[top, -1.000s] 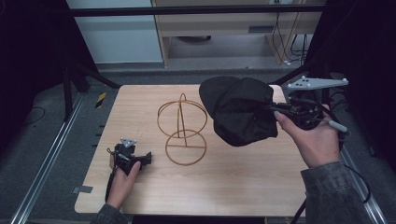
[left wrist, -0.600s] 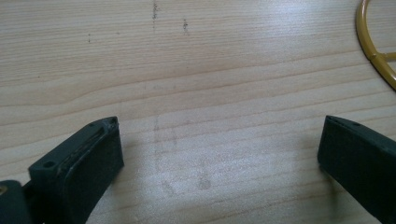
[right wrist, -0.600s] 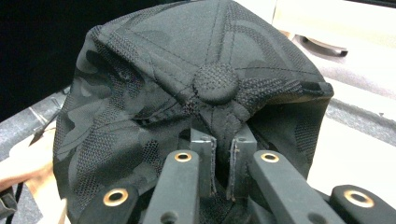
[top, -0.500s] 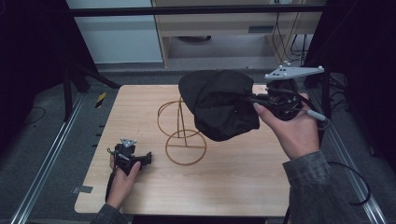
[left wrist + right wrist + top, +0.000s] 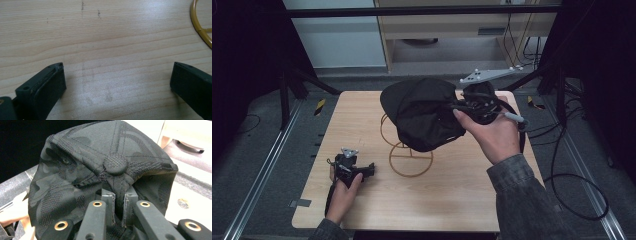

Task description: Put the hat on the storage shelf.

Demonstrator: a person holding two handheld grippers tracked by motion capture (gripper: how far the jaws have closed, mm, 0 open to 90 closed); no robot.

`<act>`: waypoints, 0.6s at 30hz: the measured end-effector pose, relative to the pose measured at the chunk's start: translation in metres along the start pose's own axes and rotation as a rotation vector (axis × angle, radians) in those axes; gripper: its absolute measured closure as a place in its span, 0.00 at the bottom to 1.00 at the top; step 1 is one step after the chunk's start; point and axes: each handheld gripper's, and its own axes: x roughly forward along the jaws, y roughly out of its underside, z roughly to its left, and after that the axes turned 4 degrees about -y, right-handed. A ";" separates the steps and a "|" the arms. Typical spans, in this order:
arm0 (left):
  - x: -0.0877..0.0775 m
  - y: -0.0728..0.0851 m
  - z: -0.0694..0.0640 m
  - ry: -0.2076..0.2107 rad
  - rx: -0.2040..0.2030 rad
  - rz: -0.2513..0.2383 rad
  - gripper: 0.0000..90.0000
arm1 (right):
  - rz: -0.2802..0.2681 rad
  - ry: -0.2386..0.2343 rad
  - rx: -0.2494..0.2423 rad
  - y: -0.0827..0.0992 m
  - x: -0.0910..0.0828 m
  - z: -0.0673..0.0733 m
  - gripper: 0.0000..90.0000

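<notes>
Black fabric fills the middle of the high view: a dark cap [image 5: 424, 117] with a faint camouflage pattern hangs in the air above the gold wire stand [image 5: 404, 147], covering the stand's upper loops from this angle, though whether cloth and wire touch cannot be told. The right tool [image 5: 462, 107], held in the person's right hand [image 5: 492, 132], grips the cap from its right side. In the right gripper view the cap [image 5: 105, 170] shows its crown with the round top button [image 5: 115, 163] just above the jaws, which are pressed nearly together on a fold of the cap's cloth. The stand's round base ring lies flat on the pale wooden desk [image 5: 452, 200], near the middle. At the desk's near left corner the left hand [image 5: 343, 192] holds the left tool [image 5: 369, 169] low over the wood, well apart from the stand. In the left gripper view its two black jaws are spread wide with bare wood grain [image 5: 112, 50] between them, and a curved piece of the gold stand [image 5: 200, 27] sits at the upper right edge.
</notes>
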 end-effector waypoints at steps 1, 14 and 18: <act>0.000 0.000 0.000 0.000 0.000 0.000 0.00 | 0.007 -0.002 -0.005 -0.001 0.004 0.001 0.93; 0.000 0.000 0.000 0.001 0.001 0.001 0.00 | 0.044 -0.024 -0.027 -0.004 0.032 0.011 0.92; 0.000 0.000 0.000 0.001 0.001 0.001 0.00 | 0.055 -0.016 -0.041 -0.003 0.039 0.014 0.92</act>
